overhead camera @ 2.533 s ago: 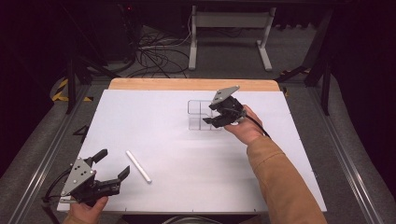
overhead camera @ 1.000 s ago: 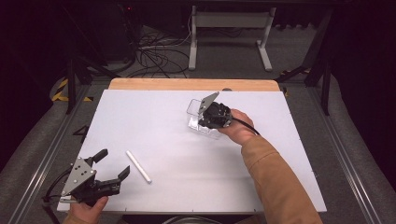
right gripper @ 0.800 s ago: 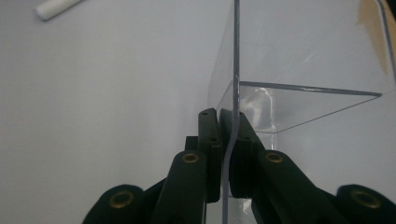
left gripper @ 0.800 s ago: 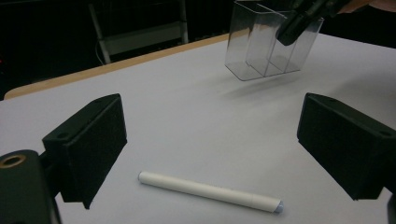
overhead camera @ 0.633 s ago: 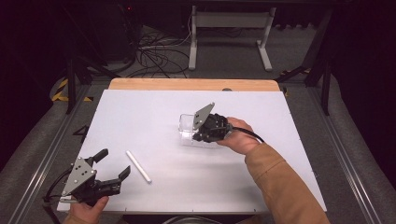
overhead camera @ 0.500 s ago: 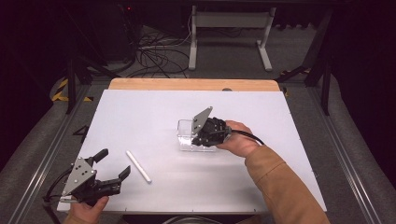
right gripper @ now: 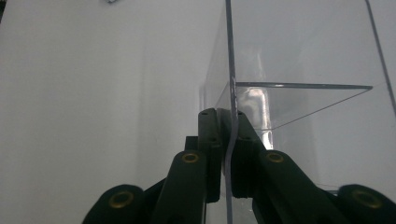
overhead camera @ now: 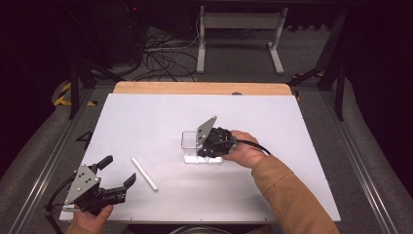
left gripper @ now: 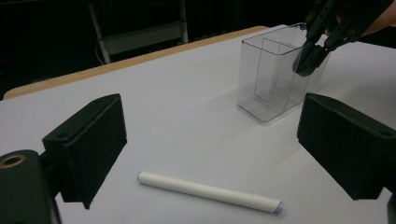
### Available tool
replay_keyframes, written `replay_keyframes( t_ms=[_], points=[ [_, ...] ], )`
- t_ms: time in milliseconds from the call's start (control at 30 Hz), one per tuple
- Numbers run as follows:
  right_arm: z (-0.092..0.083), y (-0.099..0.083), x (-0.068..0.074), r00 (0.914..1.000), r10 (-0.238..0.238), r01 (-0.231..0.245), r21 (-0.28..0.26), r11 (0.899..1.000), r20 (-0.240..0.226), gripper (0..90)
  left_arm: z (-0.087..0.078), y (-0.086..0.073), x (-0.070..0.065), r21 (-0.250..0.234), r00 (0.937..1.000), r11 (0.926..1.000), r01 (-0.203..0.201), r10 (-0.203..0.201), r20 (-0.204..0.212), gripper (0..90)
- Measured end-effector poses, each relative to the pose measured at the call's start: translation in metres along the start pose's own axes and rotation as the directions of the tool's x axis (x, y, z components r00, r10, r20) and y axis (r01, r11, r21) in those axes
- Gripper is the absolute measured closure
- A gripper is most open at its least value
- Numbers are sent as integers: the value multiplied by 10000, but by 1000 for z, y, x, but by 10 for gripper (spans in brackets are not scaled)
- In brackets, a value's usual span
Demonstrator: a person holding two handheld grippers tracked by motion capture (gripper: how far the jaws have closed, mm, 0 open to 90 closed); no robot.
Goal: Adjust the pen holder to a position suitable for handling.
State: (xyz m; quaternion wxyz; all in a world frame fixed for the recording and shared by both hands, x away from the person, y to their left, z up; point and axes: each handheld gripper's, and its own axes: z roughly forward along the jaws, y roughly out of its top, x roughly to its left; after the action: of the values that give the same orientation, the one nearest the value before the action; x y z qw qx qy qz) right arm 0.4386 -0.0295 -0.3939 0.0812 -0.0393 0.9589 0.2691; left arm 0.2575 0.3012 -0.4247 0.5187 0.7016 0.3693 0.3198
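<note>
A clear plastic box with an inner divider stands upright near the middle of the white table. My right gripper is shut on one wall of the clear box, one jaw inside and one outside. The box also appears in the left gripper view, with the right gripper's fingers clamped on its rim. A white chalk-like stick lies flat on the table left of the box. My left gripper rests open at the front left, the stick lying just ahead between its jaws.
A wooden strip edges the table's far side. Beyond it are cables on the floor and a metal stand. Metal rails run along both sides of the table.
My right gripper has taken hold of the clear box and dragged it left and toward the near side, from the far right to the table's middle. The left gripper and stick stayed still.
</note>
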Motion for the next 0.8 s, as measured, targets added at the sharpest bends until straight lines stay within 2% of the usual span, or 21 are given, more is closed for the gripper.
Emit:
replay_keyframes(
  t_ms=[200,667,800],
  points=[
    [3,1,-1,9996,259,-261,127,9996,128,854,0,0,0,42,10000,10000,-13,13,6,90],
    [1,-5,-4,9991,-300,300,6,9995,-304,851,2,0,0,16,10000,10000,32,-32,52,90],
    [1,-5,-4,9991,-277,277,-12,9996,-336,852,2,0,0,21,10000,10000,46,-46,43,89]
  ],
)
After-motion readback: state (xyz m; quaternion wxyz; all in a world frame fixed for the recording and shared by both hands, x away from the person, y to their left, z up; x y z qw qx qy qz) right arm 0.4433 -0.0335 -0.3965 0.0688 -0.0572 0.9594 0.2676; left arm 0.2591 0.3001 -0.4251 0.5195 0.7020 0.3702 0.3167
